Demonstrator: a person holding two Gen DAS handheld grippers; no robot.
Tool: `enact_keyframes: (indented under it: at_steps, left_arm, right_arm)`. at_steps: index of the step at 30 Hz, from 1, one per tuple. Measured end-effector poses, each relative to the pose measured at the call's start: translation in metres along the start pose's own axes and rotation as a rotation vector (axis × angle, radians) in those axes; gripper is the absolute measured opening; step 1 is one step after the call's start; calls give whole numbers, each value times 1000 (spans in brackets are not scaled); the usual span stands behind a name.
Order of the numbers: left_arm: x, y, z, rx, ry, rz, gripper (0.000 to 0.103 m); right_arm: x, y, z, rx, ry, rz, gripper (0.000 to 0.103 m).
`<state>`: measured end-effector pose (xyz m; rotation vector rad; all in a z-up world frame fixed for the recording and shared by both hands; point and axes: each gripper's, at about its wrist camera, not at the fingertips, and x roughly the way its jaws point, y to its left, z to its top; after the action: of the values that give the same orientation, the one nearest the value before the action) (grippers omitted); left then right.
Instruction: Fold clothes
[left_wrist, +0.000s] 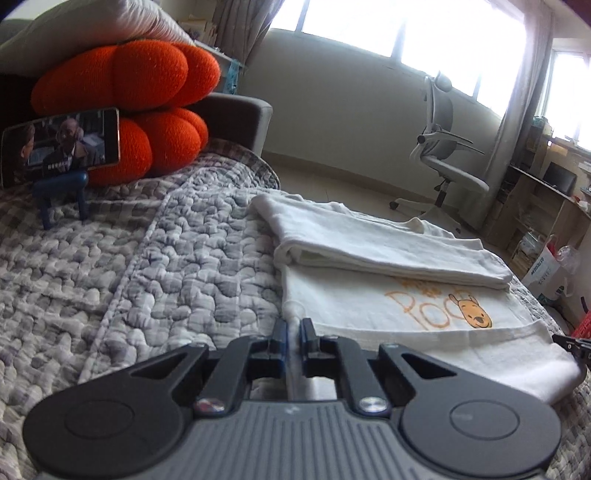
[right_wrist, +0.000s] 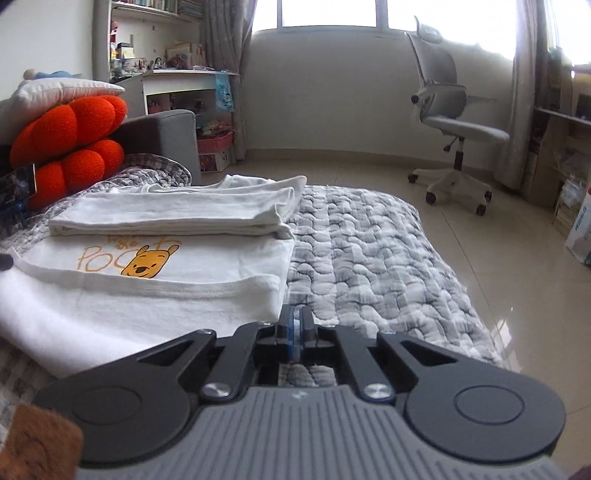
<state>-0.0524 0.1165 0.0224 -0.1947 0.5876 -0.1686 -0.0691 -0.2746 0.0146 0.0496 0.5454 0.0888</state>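
A white T-shirt (left_wrist: 369, 306) with a yellow bear print (left_wrist: 476, 314) lies on a grey quilted bedspread (left_wrist: 166, 277). Its far part is folded over into a thick band (left_wrist: 369, 243). My left gripper (left_wrist: 294, 332) is shut on the shirt's near left edge, and a strip of white cloth runs between its fingers. In the right wrist view the same shirt (right_wrist: 147, 306) lies to the left, with the bear print (right_wrist: 147, 264) facing me. My right gripper (right_wrist: 294, 325) is shut just off the shirt's near right corner, over the quilt (right_wrist: 369, 251). No cloth shows between its blue pads.
Orange cushions (left_wrist: 122, 74) and a phone on a blue stand (left_wrist: 61, 142) sit at the bed's far left. The bed's right edge drops to a tiled floor (right_wrist: 517, 277), where an office chair (right_wrist: 454, 125) stands. Shelves and boxes (left_wrist: 546, 206) line the right wall.
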Motion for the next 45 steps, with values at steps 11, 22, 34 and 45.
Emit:
enact_keyframes:
  at_steps: [11, 22, 34, 45]
  left_arm:
    - [3, -1, 4, -10, -5, -5, 8]
    - [3, -8, 8, 33, -36, 15, 8]
    - [11, -8, 1, 69, -11, 67, 12]
    - [-28, 8, 15, -62, -84, 107, 38]
  right_arm:
    - [13, -15, 23, 146, 39, 171, 17]
    - [3, 0, 18, 79, -42, 4, 6]
    - [19, 6, 14, 60, -6, -30, 6]
    - [-4, 12, 16, 33, -46, -31, 25]
